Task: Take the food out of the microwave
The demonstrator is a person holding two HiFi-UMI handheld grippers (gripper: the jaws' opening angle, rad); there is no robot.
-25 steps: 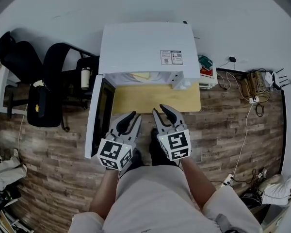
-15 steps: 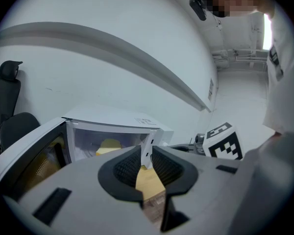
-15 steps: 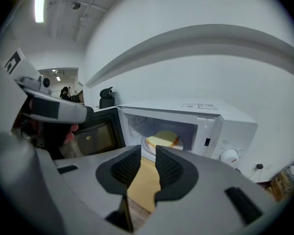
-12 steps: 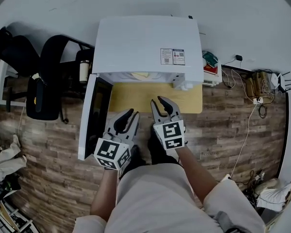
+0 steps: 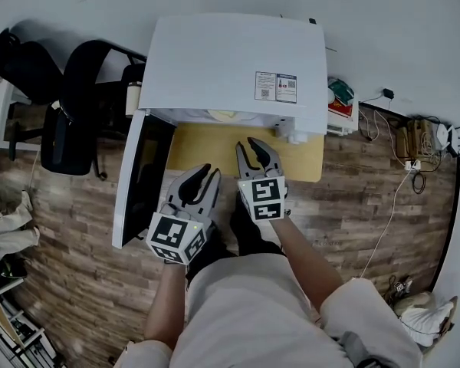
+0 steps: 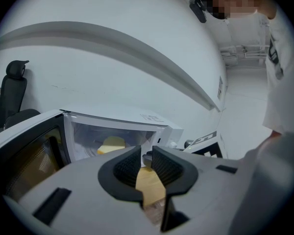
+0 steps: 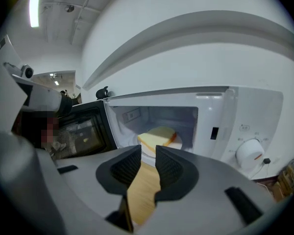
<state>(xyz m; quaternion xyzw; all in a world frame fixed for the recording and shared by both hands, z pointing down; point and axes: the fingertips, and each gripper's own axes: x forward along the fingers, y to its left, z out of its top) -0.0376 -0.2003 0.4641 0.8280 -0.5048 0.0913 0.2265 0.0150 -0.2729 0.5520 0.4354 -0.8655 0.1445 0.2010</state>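
Note:
A white microwave (image 5: pixel 238 60) stands on a light wooden table (image 5: pixel 215 156) with its door (image 5: pixel 142 175) swung open to the left. Inside, a yellow slice of food (image 7: pixel 157 136) lies on a white plate; the left gripper view also shows the food (image 6: pixel 111 144), and the head view shows only its edge (image 5: pixel 222 116). My right gripper (image 5: pixel 253 150) hovers over the table in front of the opening, its jaws a narrow gap apart with nothing between them (image 7: pixel 148 163). My left gripper (image 5: pixel 202 181) is lower left of it, near the door, also slightly open and empty (image 6: pixel 146 163).
Two black chairs (image 5: pixel 77 106) stand left of the table, with a cup (image 5: pixel 132 98) beside them. Cables and a power strip (image 5: pixel 410 140) lie on the wooden floor at the right. A small red-green box (image 5: pixel 341 102) sits by the microwave's right side.
Both grippers have moved forward toward the microwave opening, the right one farther over the table. The right jaws narrowed slightly.

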